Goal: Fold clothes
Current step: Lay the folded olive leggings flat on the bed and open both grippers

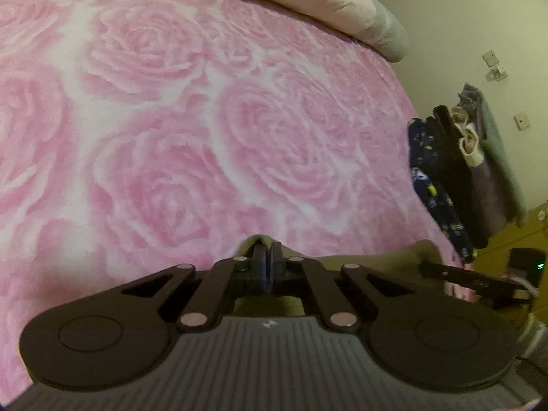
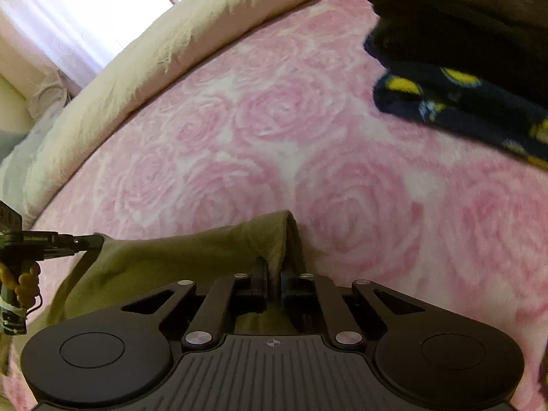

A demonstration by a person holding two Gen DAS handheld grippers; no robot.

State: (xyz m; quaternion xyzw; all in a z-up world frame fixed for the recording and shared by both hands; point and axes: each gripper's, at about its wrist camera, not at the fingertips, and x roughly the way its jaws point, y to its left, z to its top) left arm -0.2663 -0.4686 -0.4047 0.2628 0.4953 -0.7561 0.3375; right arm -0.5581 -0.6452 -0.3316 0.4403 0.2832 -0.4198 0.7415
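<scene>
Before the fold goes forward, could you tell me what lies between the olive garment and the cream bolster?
Only bare pink rose blanket lies between the olive garment and the cream bolster, shown in the right wrist view.

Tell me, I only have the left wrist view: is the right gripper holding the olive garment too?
Observer: Yes. The right gripper is shut on a raised fold of the olive garment.
Operator: Is the cloth stretched tight between the two grippers?
Observer: No, it sags and wrinkles between them; the left gripper grips its far-left corner.
Operator: Anything ahead of the right gripper?
Observer: A dark navy garment with yellow prints lies at upper right on the pink rose blanket, apart from the olive one.
</scene>
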